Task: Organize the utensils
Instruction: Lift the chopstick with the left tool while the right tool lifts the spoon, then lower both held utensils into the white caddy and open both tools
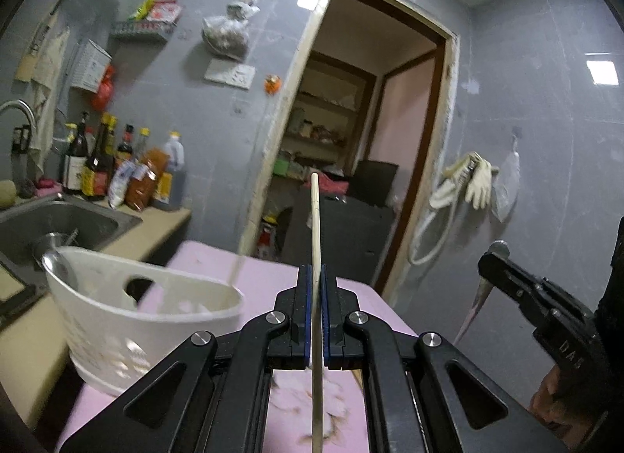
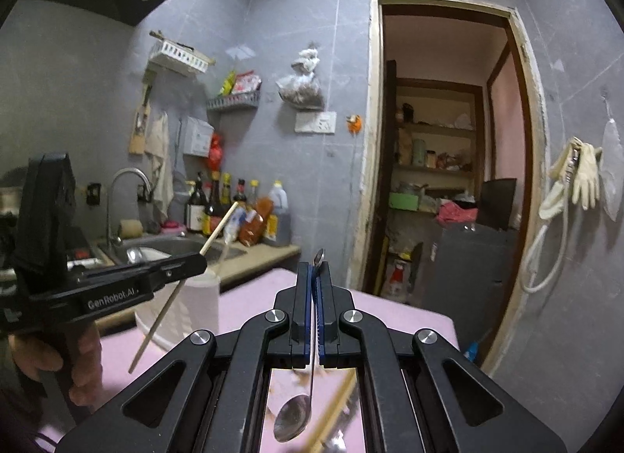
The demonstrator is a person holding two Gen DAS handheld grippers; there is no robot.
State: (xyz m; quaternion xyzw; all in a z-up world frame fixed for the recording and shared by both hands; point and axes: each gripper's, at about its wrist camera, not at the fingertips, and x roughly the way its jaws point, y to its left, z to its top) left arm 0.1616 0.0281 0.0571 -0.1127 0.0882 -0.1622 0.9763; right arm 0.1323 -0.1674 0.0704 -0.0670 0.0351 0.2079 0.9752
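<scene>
Grey tiled kitchen, pink table [image 1: 210,258] by the sink. Left gripper [image 1: 316,277] is clamped on a thin pale wooden chopstick [image 1: 315,219] poking out past both ends of the blue pads. Right gripper [image 2: 315,277] pinches a shiny steel spoon [image 2: 296,414] by its handle, bowl hanging back under the fingers. Only the left view fully shows the white perforated plastic basket [image 1: 117,320] at the table's left edge.

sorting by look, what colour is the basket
White basket, clearest in the left wrist view.
</scene>
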